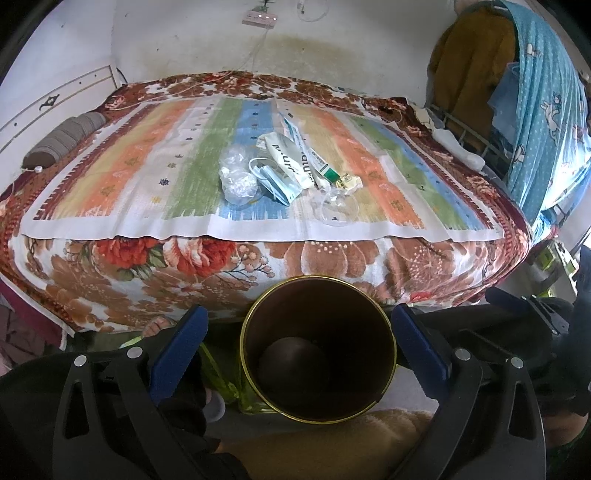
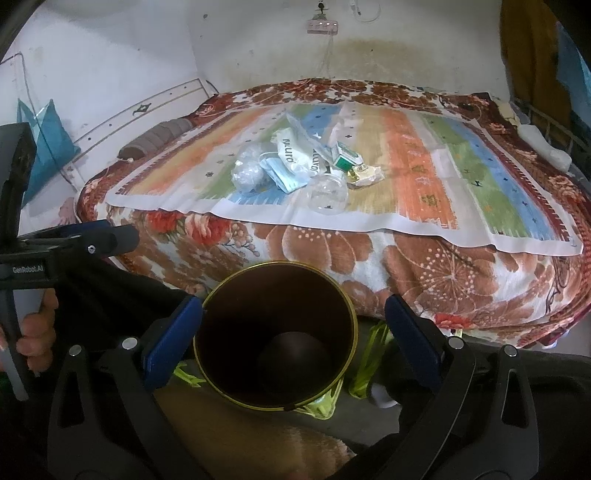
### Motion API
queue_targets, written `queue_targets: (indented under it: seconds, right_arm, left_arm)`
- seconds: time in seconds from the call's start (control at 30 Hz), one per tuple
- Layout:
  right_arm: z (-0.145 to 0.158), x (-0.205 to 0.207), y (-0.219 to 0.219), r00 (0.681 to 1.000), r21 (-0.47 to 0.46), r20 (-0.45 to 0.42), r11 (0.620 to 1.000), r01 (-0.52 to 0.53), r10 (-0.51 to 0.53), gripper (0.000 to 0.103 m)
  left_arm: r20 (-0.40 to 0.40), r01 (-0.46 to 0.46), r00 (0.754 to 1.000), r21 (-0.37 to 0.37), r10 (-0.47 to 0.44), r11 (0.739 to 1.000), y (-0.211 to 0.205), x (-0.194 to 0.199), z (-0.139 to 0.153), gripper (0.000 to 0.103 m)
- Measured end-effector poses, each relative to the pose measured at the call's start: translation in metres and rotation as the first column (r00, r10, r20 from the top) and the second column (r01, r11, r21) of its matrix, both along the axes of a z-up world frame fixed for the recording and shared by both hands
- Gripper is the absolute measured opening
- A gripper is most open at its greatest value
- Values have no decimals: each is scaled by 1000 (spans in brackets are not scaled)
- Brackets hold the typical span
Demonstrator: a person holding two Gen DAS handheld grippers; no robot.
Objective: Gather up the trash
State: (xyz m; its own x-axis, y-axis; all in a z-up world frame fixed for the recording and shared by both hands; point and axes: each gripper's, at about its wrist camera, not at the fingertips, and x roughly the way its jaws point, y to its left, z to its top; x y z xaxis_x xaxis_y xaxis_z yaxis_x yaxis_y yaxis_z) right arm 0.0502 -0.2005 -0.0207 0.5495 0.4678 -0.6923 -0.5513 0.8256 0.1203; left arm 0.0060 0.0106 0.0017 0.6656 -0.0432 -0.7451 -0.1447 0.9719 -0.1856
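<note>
Closest to both cameras is the bin (image 1: 318, 347), a dark round can with a gold rim sitting on the floor right at the foot of the bed (image 1: 110, 280). It takes up the lower middle of both views, and I don't see any trash on its dark bottom. Some green-yellow plastic (image 2: 373, 358) pokes out around its base, can't tell what that is.

Left gripper (image 1: 299, 332) is spread wide, blue pads on either side of the bin's rim, nothing held. Right gripper (image 2: 293, 325) looks the same: jaws wide apart, bin in the gap between them, nothing in them. In the right wrist view the left gripper also shows up at the left edge of the frame, with a hand (image 2: 35, 325) wrapped round its handle.

All the trash is in one small heap in the upper middle of both frames, on a striped mat (image 1: 147, 177) laid over the floral blanket. Left side of the heap is crumpled clear plastic (image 1: 236, 177), and a blue face mask (image 1: 277, 184) is touching it. A white wrapper (image 1: 286, 157) with printed letters lies just behind that. A green and white box (image 2: 345, 158) lies on the heap's right side, and a yellowish crumpled wrapper (image 2: 365, 175) is just beside it. A clear plastic cup (image 1: 338, 208) on its side lies nearest the mat's front edge.

Upper part of the frame: a power strip (image 1: 259, 17) on the wall.
</note>
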Motion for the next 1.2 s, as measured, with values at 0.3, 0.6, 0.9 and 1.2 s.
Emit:
queue_targets:
  seconds: [0.3, 0.6, 0.9, 1.2]
  right_arm:
    - [1, 11, 1, 1000, 33, -22, 999, -17, 18, 94]
    - [1, 33, 5, 999, 8, -36, 1000, 12, -12, 94]
    - [7, 57, 10, 999, 10, -34, 1000, 21, -21, 94]
    - [20, 85, 11, 999, -10, -20, 1000, 30, -30, 94]
  left_arm:
    - [-9, -17, 1000, -1, 17, 1000, 3, 6, -2, 97]
    - [-15, -19, 1000, 16, 20, 1000, 9, 23, 1, 97]
    - [-28, -51, 998, 71, 53, 996, 20, 50, 14, 97]
    - [-74, -60, 995, 90, 67, 994, 37, 85, 19, 97]
